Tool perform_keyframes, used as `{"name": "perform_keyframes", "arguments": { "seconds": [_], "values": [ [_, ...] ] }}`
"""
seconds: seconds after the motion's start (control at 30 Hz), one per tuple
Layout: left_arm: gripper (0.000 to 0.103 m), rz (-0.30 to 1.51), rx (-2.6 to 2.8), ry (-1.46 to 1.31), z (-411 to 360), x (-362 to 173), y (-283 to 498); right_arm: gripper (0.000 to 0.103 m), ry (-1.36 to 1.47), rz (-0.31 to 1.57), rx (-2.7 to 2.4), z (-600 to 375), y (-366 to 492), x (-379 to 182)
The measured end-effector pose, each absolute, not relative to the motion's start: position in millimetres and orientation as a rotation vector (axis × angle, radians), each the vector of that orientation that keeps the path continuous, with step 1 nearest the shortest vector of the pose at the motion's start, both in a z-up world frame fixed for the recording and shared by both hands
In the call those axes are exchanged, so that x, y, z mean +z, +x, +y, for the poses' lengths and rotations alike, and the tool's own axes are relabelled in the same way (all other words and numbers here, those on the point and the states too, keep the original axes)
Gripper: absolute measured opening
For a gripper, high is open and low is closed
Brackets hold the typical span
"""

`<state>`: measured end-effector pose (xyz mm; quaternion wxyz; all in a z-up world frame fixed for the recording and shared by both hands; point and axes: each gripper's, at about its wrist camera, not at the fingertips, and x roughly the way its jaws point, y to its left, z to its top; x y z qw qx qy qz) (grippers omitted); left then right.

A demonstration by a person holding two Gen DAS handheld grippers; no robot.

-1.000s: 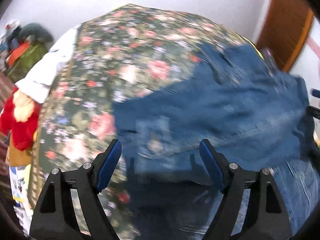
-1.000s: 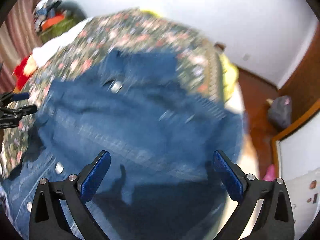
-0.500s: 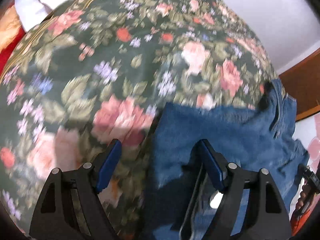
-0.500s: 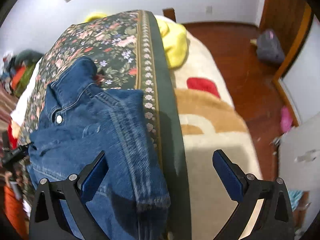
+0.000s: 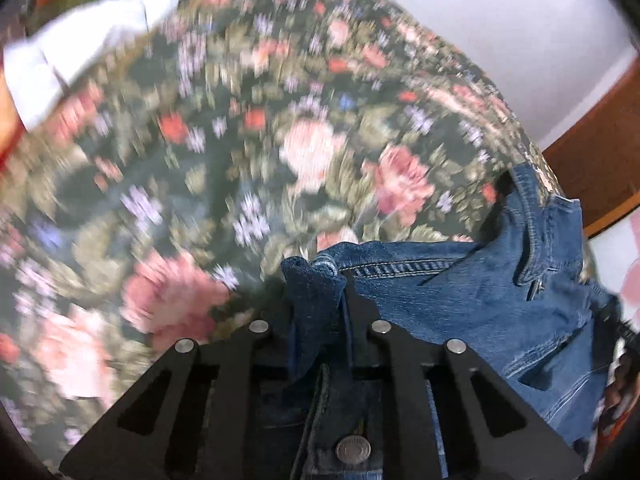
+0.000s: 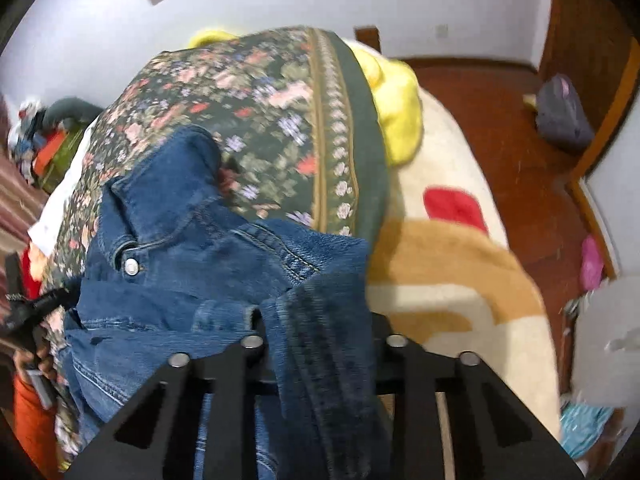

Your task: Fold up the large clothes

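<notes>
A denim jacket (image 5: 472, 300) is spread on a bed covered by a floral quilt (image 5: 248, 152); the quilt is motion-blurred in the left wrist view. The left gripper (image 5: 320, 300) is closed narrow, with a bunched jacket edge pinched between its jaws. A metal button (image 5: 353, 450) is seen on the denim below the jaws, between the gripper's black frame pieces. The stitched seam and the collar (image 5: 536, 236) are seen to the right of the left gripper, lying on the quilt.

In the right wrist view, the jacket (image 6: 188, 264) is seen lying on the near part of the quilt (image 6: 260, 112), collar toward the far end, with one snap button (image 6: 131, 266) showing below the collar. The right gripper (image 6: 320, 328) is closed narrow on a dark fold of denim that is draped through and over its jaws. The left gripper (image 6: 28, 312) is partly seen at the left edge of this view, beside the jacket's far side.

A green border band (image 6: 368, 152) runs along the quilt's edge. Beyond it, a yellow blanket (image 6: 400, 104) and a cream blanket (image 6: 460, 272) with red and tan patches are seen. A white cloth (image 5: 80, 48) lies at the quilt's far left edge. A wooden floor (image 6: 500, 112) and a grey bag (image 6: 562, 114) are seen at the right.
</notes>
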<state>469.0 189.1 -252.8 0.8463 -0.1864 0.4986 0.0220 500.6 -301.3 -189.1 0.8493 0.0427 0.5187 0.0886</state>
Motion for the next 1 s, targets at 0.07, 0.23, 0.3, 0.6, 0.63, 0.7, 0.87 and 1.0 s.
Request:
{"name": "perform_keyframes", "arguments": {
  "seconds": [0.07, 0.23, 0.3, 0.6, 0.63, 0.7, 0.87, 1.0],
  "values": [
    [0.015, 1.009, 0.045, -0.390, 191.2, -233.1, 463.5, 0.016, 0.070, 1.061, 0.196, -295.8, 497.8, -177.2],
    [0.015, 0.933, 0.022, -0.364, 195.8, -190.5, 444.1, 0.016, 0.054, 1.046, 0.207, -288.2, 496.0, -157.0],
    [0.015, 0.931, 0.015, -0.334, 193.4, -183.6, 440.3, 0.016, 0.038, 1.062, 0.176, -289.3, 494.9, -159.1],
    [0.015, 0.984, 0.042, -0.298, 186.6, -213.8, 436.0, 0.030, 0.137, 1.157, 0.158, -321.8, 477.0, -167.8],
    [0.015, 0.985, 0.044, -0.298, 186.2, -215.3, 436.9, 0.039, 0.130, 1.152, 0.152, -322.8, 475.7, -166.0],
    [0.015, 0.984, 0.048, -0.291, 184.6, -216.0, 437.4, 0.047, 0.099, 1.118, 0.142, -323.0, 470.7, -160.9],
    [0.015, 0.977, 0.053, -0.241, 179.9, -214.2, 436.0, 0.047, 0.045, 1.058, 0.163, -317.2, 461.0, -154.2],
    [0.015, 0.966, 0.063, -0.235, 179.3, -211.5, 434.9, 0.022, 0.031, 1.032, 0.212, -305.8, 464.0, -152.5]
  ]
}}
